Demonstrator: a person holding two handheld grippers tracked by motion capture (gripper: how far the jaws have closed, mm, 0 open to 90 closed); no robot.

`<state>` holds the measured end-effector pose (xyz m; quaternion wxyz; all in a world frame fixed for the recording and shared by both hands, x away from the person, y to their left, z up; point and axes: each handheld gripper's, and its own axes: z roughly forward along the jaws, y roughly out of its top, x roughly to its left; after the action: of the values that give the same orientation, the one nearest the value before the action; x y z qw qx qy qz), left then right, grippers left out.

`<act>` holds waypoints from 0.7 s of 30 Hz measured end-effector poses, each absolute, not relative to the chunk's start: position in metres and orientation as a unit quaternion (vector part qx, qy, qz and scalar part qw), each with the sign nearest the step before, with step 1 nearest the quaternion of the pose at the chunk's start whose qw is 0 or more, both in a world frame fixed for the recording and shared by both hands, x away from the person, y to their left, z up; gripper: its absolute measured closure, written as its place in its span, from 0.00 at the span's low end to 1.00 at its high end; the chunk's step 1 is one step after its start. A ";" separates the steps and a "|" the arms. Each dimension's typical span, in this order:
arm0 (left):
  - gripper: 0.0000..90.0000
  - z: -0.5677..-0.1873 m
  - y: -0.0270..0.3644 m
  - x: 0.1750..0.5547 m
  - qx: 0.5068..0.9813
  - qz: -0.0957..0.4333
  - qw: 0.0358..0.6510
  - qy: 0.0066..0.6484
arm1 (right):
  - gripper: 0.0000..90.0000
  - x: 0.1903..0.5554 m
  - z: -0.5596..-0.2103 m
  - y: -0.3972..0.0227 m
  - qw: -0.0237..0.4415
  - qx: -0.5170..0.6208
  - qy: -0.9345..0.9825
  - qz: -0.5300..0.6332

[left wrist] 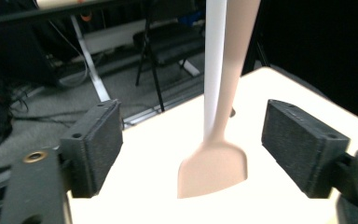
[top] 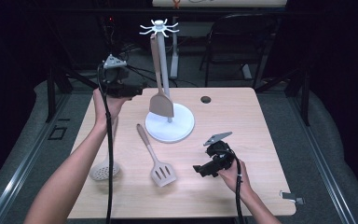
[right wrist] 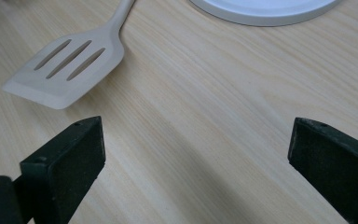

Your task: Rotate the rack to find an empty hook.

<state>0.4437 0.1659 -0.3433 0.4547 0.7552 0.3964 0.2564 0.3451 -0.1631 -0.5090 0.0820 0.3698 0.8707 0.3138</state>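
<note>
Spatula (top: 161, 103) hangs on the rack (top: 169, 122), blade down just above the white base, beside the pole. Left gripper (top: 137, 90) sits just left of it, jaws wide, nothing between the pads; in the left gripper view the blade (left wrist: 213, 169) is ahead, clear of both. Right gripper (top: 199, 170) rests low over the table (top: 242, 116), jaws wide, empty. Slotted turner (top: 157, 163) lies just left of it. Skimmer (top: 105, 170) lies near the left edge.
</note>
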 end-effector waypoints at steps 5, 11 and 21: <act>0.17 -0.371 0.173 0.436 0.761 0.238 0.444 0.409 | 0.04 0.344 -0.512 -0.161 0.079 0.368 0.873 0.311; 0.16 -0.400 0.181 0.427 0.769 0.221 0.428 0.420 | 0.04 0.344 -0.513 -0.159 0.076 0.366 0.874 0.310; 0.10 -0.442 0.191 0.410 0.780 0.192 0.405 0.436 | 0.05 0.344 -0.518 -0.154 0.072 0.358 0.881 0.301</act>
<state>0.4096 0.1905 -0.4420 0.4048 0.7803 0.4362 0.1923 0.3437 -0.1539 -0.5179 0.0720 0.3577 0.8812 0.3006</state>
